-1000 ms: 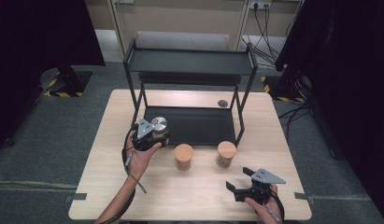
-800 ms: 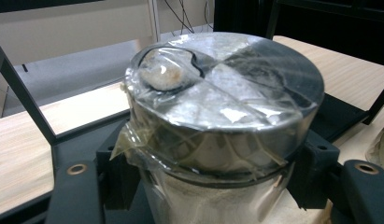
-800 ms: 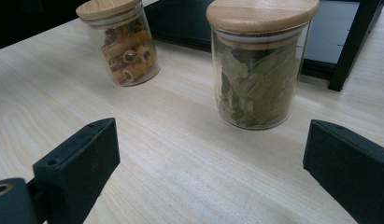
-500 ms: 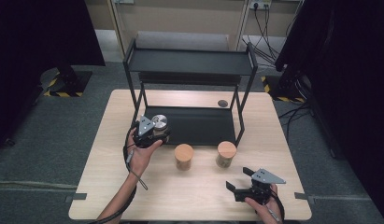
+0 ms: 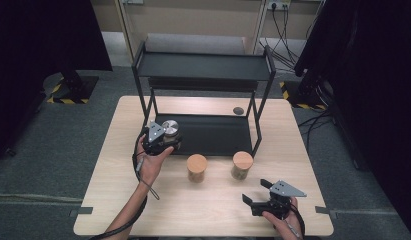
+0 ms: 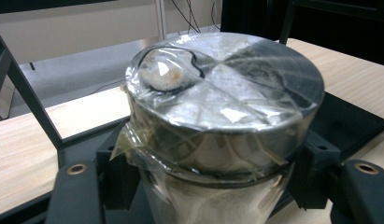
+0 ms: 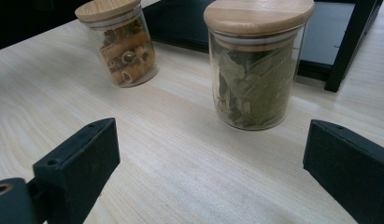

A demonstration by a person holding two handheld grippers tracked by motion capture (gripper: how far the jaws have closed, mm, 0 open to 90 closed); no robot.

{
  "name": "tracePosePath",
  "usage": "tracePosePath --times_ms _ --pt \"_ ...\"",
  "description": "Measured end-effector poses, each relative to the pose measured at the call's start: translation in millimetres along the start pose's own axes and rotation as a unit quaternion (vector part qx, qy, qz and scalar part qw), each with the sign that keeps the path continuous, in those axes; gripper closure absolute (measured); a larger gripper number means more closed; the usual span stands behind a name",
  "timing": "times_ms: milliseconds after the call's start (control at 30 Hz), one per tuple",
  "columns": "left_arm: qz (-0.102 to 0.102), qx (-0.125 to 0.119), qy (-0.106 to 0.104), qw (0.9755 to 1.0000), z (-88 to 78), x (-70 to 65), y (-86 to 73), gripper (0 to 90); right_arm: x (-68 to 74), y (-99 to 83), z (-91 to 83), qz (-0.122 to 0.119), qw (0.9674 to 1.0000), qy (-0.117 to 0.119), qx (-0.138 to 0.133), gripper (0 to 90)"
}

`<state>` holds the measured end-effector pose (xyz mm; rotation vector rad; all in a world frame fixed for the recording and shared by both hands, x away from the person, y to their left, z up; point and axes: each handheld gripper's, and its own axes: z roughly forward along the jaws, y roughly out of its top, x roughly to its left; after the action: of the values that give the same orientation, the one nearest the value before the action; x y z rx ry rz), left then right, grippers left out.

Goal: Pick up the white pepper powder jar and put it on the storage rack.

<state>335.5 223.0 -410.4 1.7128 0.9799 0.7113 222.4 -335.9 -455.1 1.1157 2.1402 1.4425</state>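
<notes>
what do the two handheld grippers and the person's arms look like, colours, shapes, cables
Both are black two-jaw tools with blocky, flat-faced jaws. The left gripper and the right gripper each carry a grey three-cornered plate with small holes on top. A thin black cable loops from the left one along the forearm. Both forearms are bare, with no sleeves in view.

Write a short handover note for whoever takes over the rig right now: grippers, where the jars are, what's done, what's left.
Left gripper: shut on the metal-lidded jar, held at the left front of the rack's lower shelf.
Right gripper: open, holding nothing, low over the table near its front right.
Pasta jar and leaf jar: standing on the table before the rack.
Done: no jar released on the shelf yet.
Left: probably shelve all three.
</notes>
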Motion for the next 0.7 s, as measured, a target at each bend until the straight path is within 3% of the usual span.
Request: tracePosePath --times_ms 700 --pt "-0.006 0.005 0.012 0.9999 15.7 1.3 2.4 31.1 -0.1 -0.2 -0.2 0.0 1.0 0.001 0.0 4.3"
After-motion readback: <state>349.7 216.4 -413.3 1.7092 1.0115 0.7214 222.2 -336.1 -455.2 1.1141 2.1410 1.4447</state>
